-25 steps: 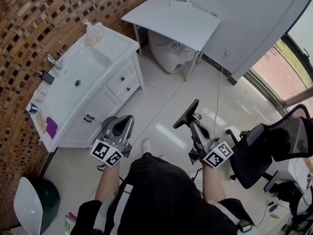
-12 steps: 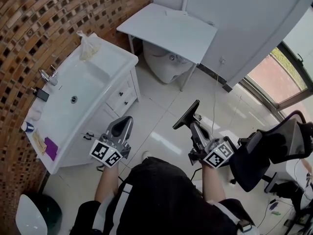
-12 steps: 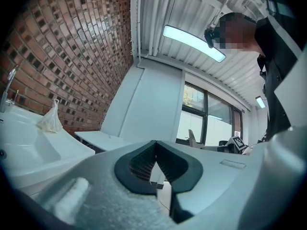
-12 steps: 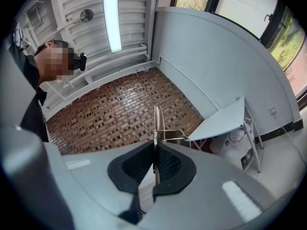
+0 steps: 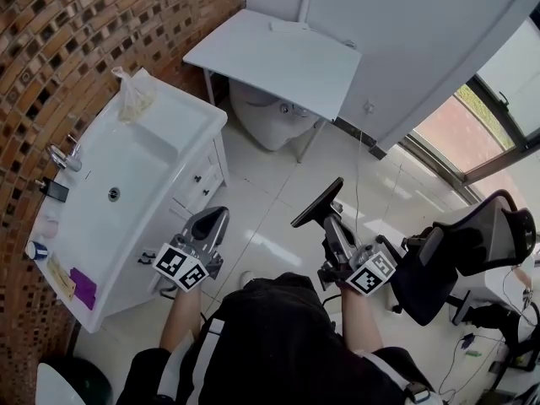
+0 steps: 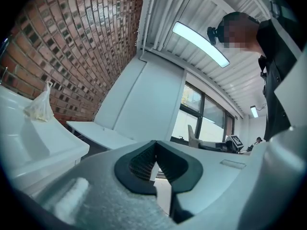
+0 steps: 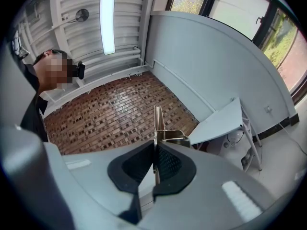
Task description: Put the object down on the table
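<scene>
My right gripper (image 5: 327,224) is shut on a thin flat black panel (image 5: 317,202) that sticks up and forward from its jaws, above the tiled floor. In the right gripper view the panel (image 7: 157,121) shows edge-on as a narrow metal strip with a small bracket, clamped between the pads of the right gripper (image 7: 155,153). My left gripper (image 5: 211,224) is at the same height to the left, shut and holding nothing; the left gripper (image 6: 154,151) has its pads together. The white table (image 5: 278,53) stands ahead against the wall, well away from both grippers.
A white sink vanity (image 5: 169,146) runs along the brick wall on the left, with a plastic bag (image 5: 133,94) on its far end. A white bin-like fixture (image 5: 261,112) sits under the table. A black office chair (image 5: 460,256) stands close on the right.
The head view has shifted: table and vanity now sit lower and further left in the picture, the chair closer in. Both grippers keep their pose, and the panel stays clamped.
</scene>
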